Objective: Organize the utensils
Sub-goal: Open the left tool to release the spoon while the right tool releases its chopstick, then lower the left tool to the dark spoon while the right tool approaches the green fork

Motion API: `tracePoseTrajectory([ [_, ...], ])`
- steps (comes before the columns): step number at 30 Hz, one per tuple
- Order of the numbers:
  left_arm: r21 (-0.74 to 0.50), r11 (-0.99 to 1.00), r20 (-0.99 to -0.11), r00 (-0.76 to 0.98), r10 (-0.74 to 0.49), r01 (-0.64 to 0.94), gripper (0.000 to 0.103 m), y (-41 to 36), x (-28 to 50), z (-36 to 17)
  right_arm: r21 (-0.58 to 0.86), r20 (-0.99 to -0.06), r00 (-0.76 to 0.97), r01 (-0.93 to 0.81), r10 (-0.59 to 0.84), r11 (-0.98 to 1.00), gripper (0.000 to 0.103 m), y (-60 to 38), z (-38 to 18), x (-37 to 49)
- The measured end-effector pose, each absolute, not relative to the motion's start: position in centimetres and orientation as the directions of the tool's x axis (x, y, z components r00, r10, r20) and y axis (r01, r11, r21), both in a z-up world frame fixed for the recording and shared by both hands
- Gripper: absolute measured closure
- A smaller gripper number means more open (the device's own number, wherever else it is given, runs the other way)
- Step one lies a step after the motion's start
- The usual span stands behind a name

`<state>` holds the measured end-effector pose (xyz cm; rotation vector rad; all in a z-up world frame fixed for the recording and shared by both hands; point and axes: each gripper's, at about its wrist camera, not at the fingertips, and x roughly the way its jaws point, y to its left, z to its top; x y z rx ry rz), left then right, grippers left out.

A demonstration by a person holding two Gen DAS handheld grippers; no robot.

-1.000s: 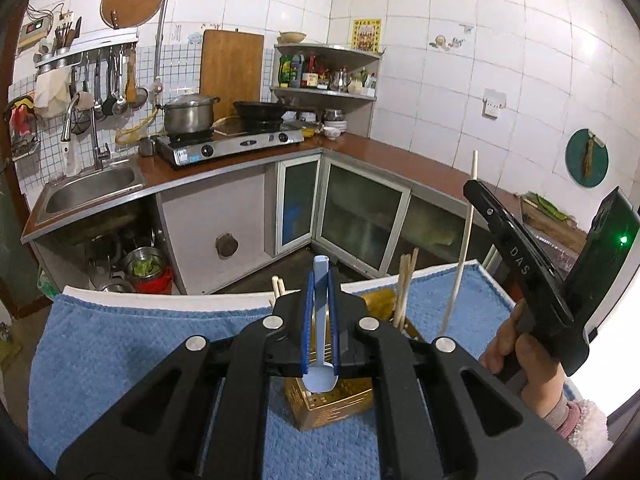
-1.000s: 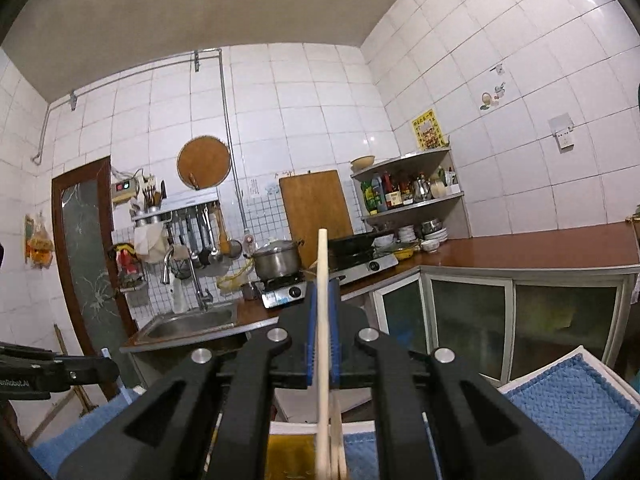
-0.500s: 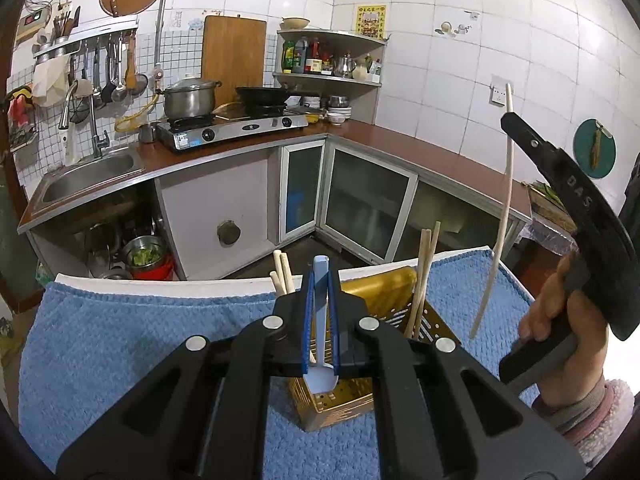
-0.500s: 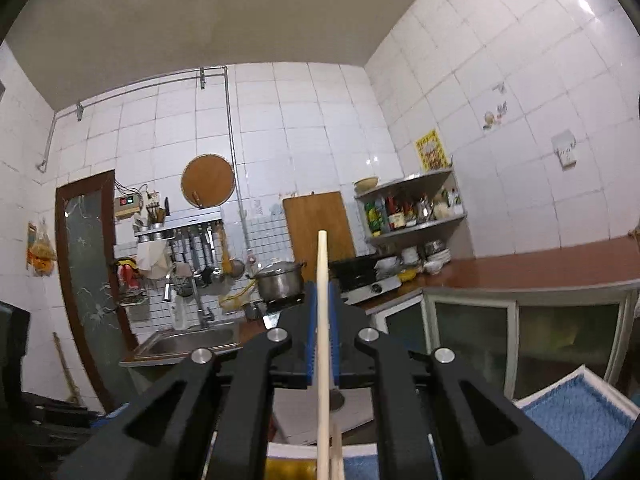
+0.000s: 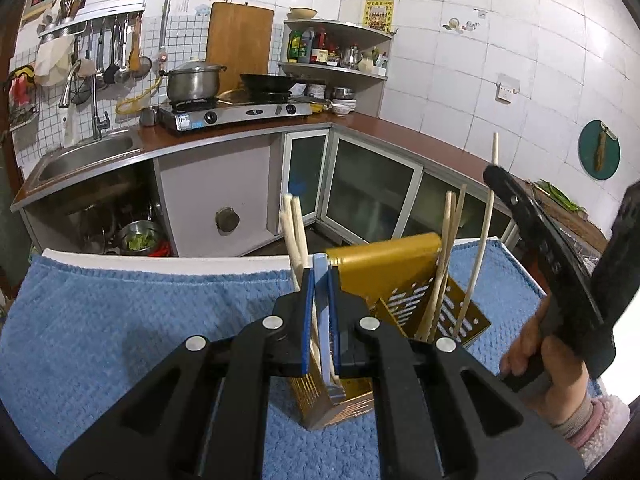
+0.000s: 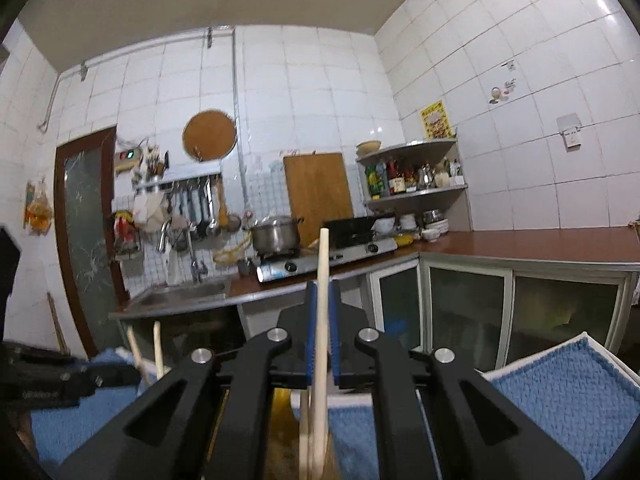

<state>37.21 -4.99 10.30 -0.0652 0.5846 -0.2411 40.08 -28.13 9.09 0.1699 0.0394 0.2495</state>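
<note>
A gold perforated utensil holder (image 5: 404,272) stands on a blue towel (image 5: 120,320). My left gripper (image 5: 319,280) is shut on a pale blue flat utensil (image 5: 321,280) whose lower end reaches into the holder's near compartment. Two chopsticks (image 5: 294,236) stand in the left side, two more (image 5: 450,248) in the right. My right gripper (image 6: 321,304) is shut on a pale wooden chopstick (image 6: 322,320); in the left wrist view that chopstick (image 5: 482,240) slants down into the holder's right side.
The towel covers a white table whose far edge (image 5: 160,261) faces a kitchen counter with sink (image 5: 86,156) and gas stove (image 5: 236,114). The towel's right edge (image 6: 608,354) is near. The person's right hand (image 5: 560,364) is beside the holder.
The right gripper has lowered its chopstick from above into the holder's right side. The left gripper has moved closer to the holder with the blue utensil.
</note>
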Motion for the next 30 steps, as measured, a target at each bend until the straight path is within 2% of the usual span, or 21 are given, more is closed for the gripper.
tracePoseTrajectory([
  [10, -0.125, 0.974, -0.560, 0.797, -0.225, 0.187, 0.096, -4.7, 37.1, 8.8, 0.141, -0.201, 0.943, -0.239, 0.265, 0.961, 0.096, -27.7, 5.8, 39.1],
  [13, -0.130, 0.974, -0.569, 0.791, -0.225, 0.184, 0.092, -4.5, 36.5, 8.9, 0.147, -0.261, 0.926, -0.243, 0.274, 0.959, 0.096, -27.7, 5.4, 39.0],
  [15, -0.130, 0.975, -0.564, 0.795, -0.223, 0.181, 0.079, -4.3, 35.7, 9.4, 0.150, -0.284, 0.918, -0.241, 0.275, 0.959, 0.079, -27.8, 5.7, 38.5],
  [16, -0.130, 0.976, -0.555, 0.802, -0.219, 0.177, 0.063, -4.1, 35.2, 9.7, 0.155, -0.286, 0.918, -0.237, 0.273, 0.959, 0.060, -27.9, 6.0, 38.1],
  [17, -0.132, 0.977, -0.544, 0.811, -0.214, 0.169, 0.049, -3.8, 34.6, 10.1, 0.161, -0.282, 0.920, -0.232, 0.270, 0.959, 0.054, -28.0, 6.4, 37.5],
  [19, -0.140, 0.976, -0.531, 0.820, -0.215, 0.165, 0.040, -3.3, 33.5, 10.8, 0.150, -0.295, 0.920, -0.221, 0.257, 0.964, 0.055, -28.0, 7.1, 36.5],
  [21, -0.138, 0.977, -0.537, 0.816, -0.212, 0.163, 0.037, -2.8, 32.4, 11.1, 0.138, -0.328, 0.914, -0.203, 0.238, 0.969, 0.055, -28.1, 7.5, 35.4],
  [25, -0.123, 0.980, -0.546, 0.814, -0.197, 0.154, 0.019, -1.9, 30.4, 10.6, 0.107, -0.413, 0.886, -0.182, 0.210, 0.977, 0.054, -27.8, 7.2, 33.3],
  [30, -0.146, 0.977, -0.611, 0.763, -0.212, 0.154, 0.013, -0.6, 28.5, 8.0, 0.116, -0.539, 0.822, -0.145, 0.185, 0.983, 0.054, -27.8, 4.4, 31.2],
])
